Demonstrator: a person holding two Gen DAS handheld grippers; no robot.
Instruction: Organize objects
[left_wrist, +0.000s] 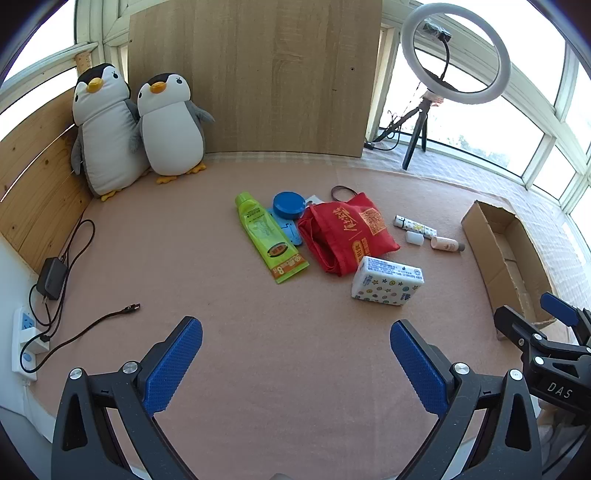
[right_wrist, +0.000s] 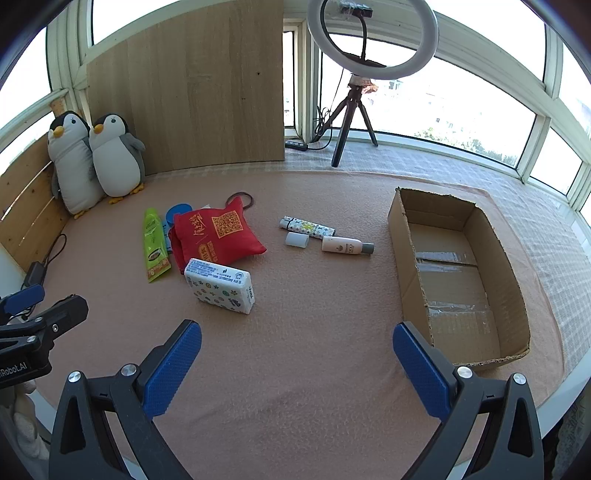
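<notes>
**Organizing task: nothing yet boxed**

Nearest, left gripper (left_wrist: 295, 363) and right gripper (right_wrist: 297, 365) hover spread and empty. Beyond: tissue pack (right_wrist: 220, 285), red bag (right_wrist: 216, 234), green tube (right_wrist: 155, 243), small bottles (right_wrist: 347, 245), all loose on the mat. The cardboard box (right_wrist: 513, 273) at right holds nothing.

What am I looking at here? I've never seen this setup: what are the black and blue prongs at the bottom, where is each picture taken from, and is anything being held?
The prongs are hand-held grippers, one per hand, each carrying a fisheye camera that looks along its own fingers. One picture is from the left gripper, the other from the right gripper. Both are open and hold nothing.

On the pink mat lie a green tube, a blue round lid, a red bag, a tissue pack, a patterned tube, a small white cap and a pink bottle. An empty cardboard box sits on the right, probably where the items go. Two plush penguins stand at the back.
</notes>
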